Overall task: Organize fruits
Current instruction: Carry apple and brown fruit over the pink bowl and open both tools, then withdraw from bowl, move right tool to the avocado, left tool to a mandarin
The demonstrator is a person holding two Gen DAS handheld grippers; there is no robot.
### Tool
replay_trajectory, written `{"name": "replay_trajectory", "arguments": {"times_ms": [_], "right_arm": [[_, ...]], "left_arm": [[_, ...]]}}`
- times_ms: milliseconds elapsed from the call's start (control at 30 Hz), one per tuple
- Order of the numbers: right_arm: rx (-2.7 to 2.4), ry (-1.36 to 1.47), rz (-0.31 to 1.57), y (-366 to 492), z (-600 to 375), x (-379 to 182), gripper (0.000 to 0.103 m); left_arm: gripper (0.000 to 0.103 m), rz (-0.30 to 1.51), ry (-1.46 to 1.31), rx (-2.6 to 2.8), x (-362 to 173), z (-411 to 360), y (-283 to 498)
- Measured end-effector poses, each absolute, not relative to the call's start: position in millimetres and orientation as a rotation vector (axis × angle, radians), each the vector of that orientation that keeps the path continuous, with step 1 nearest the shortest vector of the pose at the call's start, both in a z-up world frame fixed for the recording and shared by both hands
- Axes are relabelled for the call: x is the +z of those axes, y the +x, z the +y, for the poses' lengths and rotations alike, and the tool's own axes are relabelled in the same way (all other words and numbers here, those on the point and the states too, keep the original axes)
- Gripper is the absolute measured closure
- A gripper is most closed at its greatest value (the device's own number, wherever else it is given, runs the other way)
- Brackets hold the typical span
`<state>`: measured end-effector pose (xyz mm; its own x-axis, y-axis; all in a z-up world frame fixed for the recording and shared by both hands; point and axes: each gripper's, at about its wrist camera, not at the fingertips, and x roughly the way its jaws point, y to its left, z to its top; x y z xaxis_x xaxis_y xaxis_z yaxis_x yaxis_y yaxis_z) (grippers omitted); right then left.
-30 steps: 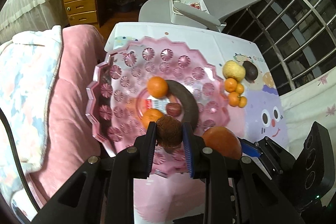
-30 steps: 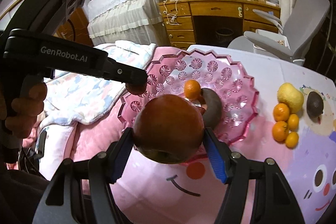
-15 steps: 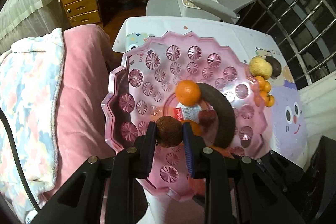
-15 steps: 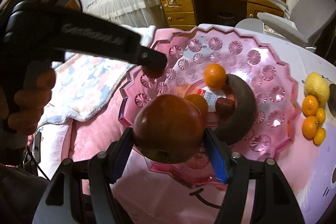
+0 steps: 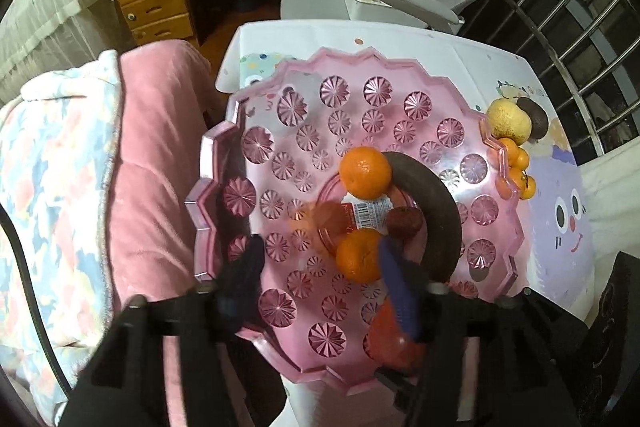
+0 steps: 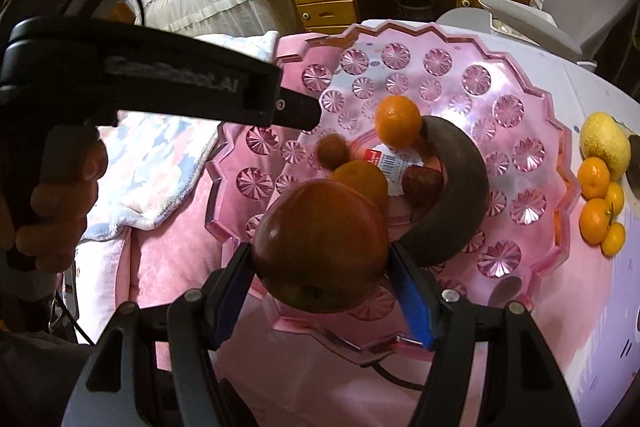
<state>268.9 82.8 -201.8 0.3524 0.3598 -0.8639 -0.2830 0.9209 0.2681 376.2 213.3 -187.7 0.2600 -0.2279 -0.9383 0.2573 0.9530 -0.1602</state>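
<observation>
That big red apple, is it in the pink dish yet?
Not yet. The red apple sits clamped between the right gripper pads, held over the near edge of the pink dish.

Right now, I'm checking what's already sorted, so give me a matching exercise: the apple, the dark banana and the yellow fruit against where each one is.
Things:
1 apple
2 dark banana
3 yellow fruit

Places:
A on the tablecloth, beside the pink tray
B clamped in the right gripper
C lying in the pink tray

Pairs: 1-B, 2-C, 3-A
</observation>
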Motion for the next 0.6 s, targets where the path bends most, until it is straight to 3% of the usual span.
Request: {"name": "replay_trajectory", "arguments": {"times_ms": [167,600], "right_arm": [[0.431,0.126,1.094,262,74,-189,0.033],[0.392,0.159,1.05,232,34,-165,0.03]], "left_arm": [[0.037,1.253,0.023,-0.316,-176,217,368],[0.037,1.198,-0.011,-0.333,-148,201,321]]}}
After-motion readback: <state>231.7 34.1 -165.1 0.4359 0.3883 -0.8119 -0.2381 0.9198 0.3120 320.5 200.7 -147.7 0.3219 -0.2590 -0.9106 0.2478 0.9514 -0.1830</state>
